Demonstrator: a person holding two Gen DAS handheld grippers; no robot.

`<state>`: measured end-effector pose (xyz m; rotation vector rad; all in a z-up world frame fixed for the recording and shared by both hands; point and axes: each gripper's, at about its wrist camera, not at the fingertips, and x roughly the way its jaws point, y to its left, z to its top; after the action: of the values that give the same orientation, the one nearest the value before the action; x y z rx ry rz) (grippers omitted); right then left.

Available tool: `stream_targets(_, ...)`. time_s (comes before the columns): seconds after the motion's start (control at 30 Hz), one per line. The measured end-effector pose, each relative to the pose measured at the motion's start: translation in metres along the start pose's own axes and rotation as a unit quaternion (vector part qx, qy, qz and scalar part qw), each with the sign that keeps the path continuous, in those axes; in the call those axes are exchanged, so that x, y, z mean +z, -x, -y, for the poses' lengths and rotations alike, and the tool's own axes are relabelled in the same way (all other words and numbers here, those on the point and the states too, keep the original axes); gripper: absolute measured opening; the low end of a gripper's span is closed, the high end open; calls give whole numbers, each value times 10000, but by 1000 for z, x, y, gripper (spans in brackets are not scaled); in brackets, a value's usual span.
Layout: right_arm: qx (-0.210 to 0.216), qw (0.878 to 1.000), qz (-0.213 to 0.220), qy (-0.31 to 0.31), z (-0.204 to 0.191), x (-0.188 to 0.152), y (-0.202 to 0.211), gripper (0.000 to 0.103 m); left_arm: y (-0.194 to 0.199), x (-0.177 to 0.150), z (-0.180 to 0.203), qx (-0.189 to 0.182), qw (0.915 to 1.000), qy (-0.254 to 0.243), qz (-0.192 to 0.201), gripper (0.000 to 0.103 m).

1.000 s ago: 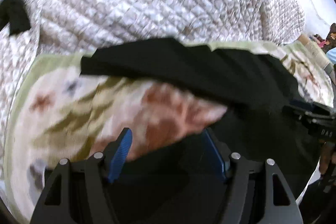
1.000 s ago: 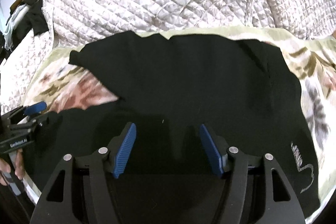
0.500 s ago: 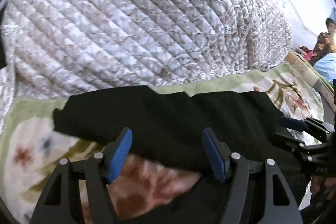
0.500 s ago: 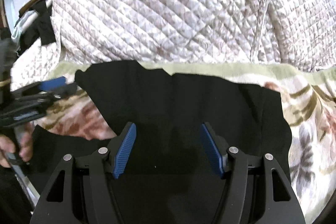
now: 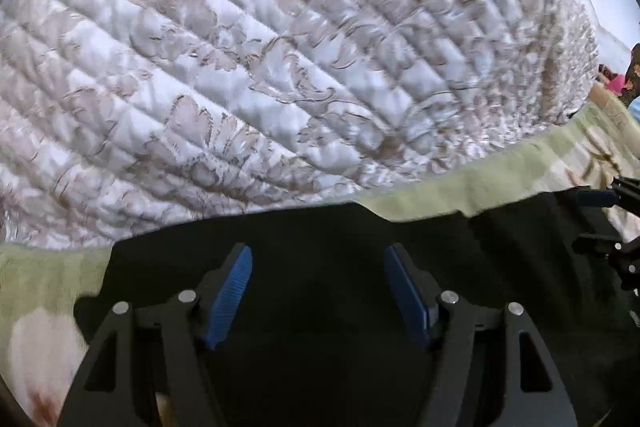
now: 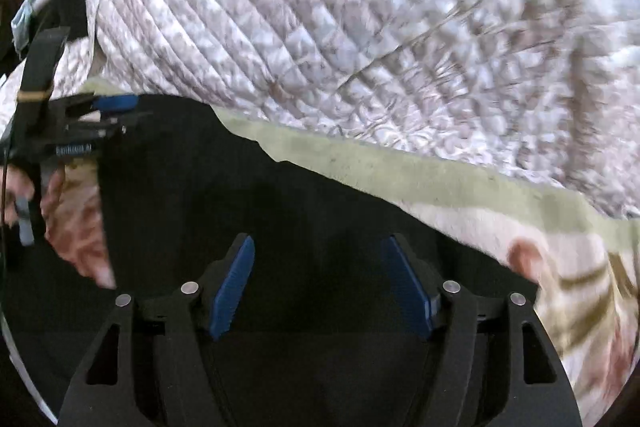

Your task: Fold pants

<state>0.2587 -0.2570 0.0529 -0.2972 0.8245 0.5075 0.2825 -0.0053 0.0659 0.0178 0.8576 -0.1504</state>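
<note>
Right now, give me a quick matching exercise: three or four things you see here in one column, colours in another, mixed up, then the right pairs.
Things:
1. pants
2. quilt
3. blanket border
4. pads on the left gripper fingers

Colours:
A. pale green
B. blue
C. black
D. white with a beige leaf pattern

Pairs: 1-C, 2-D, 3-A, 4-B

From my left claw (image 5: 318,291), the pants (image 5: 320,239) ran off below it; beyond, the quilt (image 5: 280,47) blurred, and figures at far right (image 5: 624,79) were unreadable.
</note>
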Motion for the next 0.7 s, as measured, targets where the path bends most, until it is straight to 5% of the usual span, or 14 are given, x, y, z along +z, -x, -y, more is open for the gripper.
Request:
stream_targets(0.27,143,9991,-409,-23,31,14,-56,69,-37,11,-2,-664,9977,144,-45,75)
stream_targets(0.5,392,9971,-647,-28,41,15,-76,73,-47,9,2,-673,9977,-14,35,80)
stream_targets(0.6,360,9975,-603,122,36,15,-74,57,-48,9,8,-499,9986,-183,27,79)
stream_targets(0.7,312,9978,-528,235,29,14,-69,30,-49,8,6,-367,9992,-167,76,61)
